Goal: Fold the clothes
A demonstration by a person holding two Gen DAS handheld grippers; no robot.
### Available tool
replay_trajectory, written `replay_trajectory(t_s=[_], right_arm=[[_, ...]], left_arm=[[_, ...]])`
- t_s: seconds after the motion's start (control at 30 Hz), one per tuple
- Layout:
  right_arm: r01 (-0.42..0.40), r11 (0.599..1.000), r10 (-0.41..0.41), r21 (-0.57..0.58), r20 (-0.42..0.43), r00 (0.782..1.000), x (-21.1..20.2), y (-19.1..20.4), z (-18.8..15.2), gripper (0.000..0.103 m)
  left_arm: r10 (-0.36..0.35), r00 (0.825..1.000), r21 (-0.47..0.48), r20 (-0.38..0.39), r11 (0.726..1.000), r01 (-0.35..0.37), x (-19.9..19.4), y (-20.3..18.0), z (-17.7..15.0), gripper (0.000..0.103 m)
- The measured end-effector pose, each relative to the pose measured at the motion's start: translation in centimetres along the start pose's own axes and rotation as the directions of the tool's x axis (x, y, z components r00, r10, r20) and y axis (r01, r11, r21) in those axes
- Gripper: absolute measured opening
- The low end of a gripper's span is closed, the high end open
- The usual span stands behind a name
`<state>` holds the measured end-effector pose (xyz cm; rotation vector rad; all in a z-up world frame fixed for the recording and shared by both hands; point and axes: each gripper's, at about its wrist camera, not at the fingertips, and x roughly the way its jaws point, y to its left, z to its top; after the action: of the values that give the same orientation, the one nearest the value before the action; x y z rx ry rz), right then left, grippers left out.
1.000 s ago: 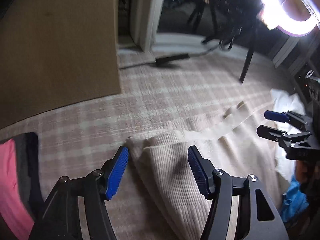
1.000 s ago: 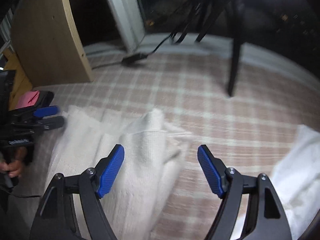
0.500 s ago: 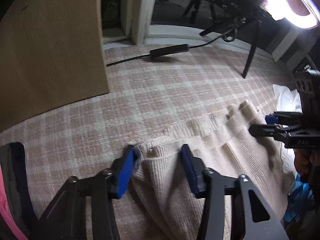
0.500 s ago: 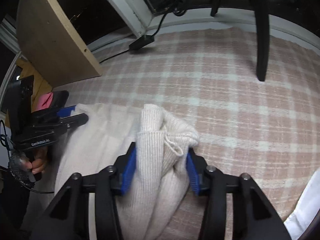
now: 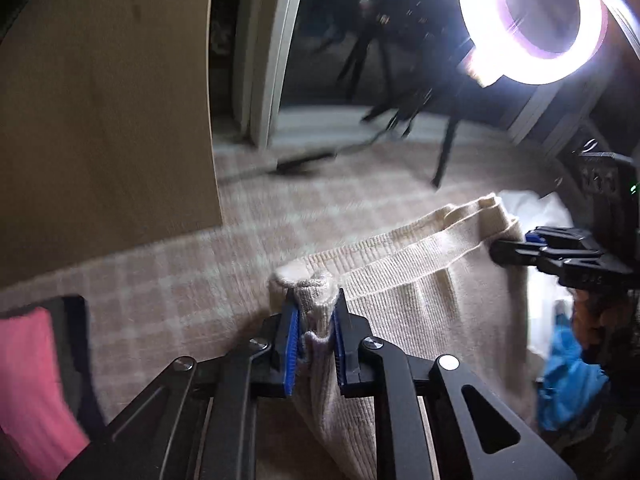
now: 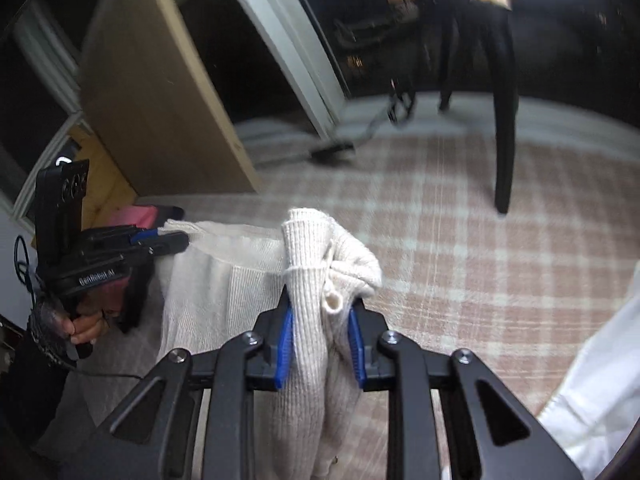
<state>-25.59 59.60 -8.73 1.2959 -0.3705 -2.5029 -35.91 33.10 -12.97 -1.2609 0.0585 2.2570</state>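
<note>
Gripping one bunched end of the cream ribbed garment (image 5: 420, 292), left tongs (image 5: 314, 344), blue pads pressed into the knit after closing on it moments ago. Clamped likewise on the opposite end of that garment (image 6: 308, 280), right tongs (image 6: 320, 350), jaws just drawn in, a thick wad of knit and a loop of drawstring squeezed between the pads. Stretched between the two grips, the ribbed band, taut and raised off the pink plaid bed cover (image 5: 224, 272), the rest of the fabric hanging down below the band. Seen from the left wrist, right tongs (image 5: 516, 246) at the far end of the band; seen from the right wrist, left tongs (image 6: 160, 240) at the other end, a hand (image 6: 84, 326) around the handle. Lying near the right edge of the bed, a white cloth (image 6: 596, 380); beside it, something blue (image 5: 568, 380). Near the left edge, a pink item (image 5: 32, 380). Beyond the far edge, a lit ring light (image 5: 536, 20) and a wooden panel (image 5: 104, 100).
</note>
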Motion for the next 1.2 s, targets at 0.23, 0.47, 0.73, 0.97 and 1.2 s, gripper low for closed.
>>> replay_trajectory(t_s=[0.23, 0.47, 0.73, 0.97, 1.2], right_arm=[[0.087, 0.985, -0.053, -0.149, 0.218, 0.974, -9.5, 6.2, 1.7, 0.023], [0.203, 0.960, -0.174, -0.194, 0.157, 0.972, -11.3, 8.6, -7.6, 0.030], [0.166, 0.977, -0.148, 0.134, -0.135, 0.980, -11.2, 4.3, -22.0, 0.034], [0.151, 0.988, -0.149, 0.029, -0.071, 0.986, -7.6, 5.8, -17.5, 0.034], [0.259, 0.964, -0.237, 0.068, -0.233, 0.943, -2.0, 3.0, -18.9, 0.034]], left_arm=[[0.008, 0.975, 0.109, 0.221, 0.994, -0.033, -12.1, -3.5, 1.3, 0.013], [0.010, 0.991, 0.196, 0.133, 0.980, -0.037, -13.6, -6.1, -8.7, 0.018], [0.005, 0.972, 0.030, -0.235, 1.000, 0.002, -10.2, -4.6, -22.8, 0.017], [0.026, 0.996, 0.064, -0.088, 0.998, -0.020, -7.4, -7.6, -18.9, 0.018], [0.042, 0.978, 0.007, -0.204, 0.999, -0.041, -0.6, -6.8, -19.9, 0.019]])
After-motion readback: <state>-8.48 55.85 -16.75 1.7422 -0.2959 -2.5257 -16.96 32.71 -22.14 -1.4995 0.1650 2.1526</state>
